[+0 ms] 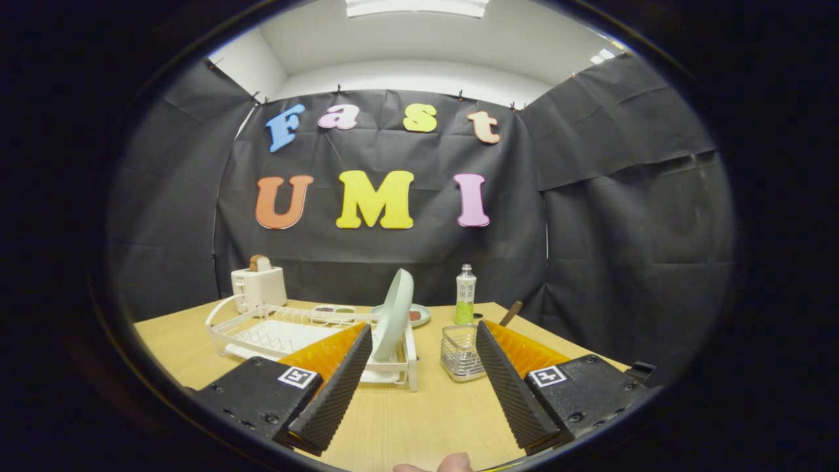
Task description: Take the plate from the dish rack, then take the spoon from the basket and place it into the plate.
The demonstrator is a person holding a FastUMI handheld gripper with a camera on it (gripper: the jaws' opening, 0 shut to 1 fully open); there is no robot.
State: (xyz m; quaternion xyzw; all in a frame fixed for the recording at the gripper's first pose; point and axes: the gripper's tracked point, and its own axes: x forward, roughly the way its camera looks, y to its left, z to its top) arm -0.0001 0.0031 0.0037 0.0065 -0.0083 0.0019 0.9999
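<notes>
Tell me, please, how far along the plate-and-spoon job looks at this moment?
Nothing looks done yet. The plate stands upright in the dish rack, beyond the fingertips. In hand: the gripper is open and holds nothing, pointed between the rack and the wire basket. A brown handle shows just behind the basket. Left: lift out the plate, set it down, then put the spoon into it.

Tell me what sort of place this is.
Likely a staged kitchen booth: black cloth walls around a wooden table holding a dish rack with an upright plate and a toaster. The tool is open.
</notes>
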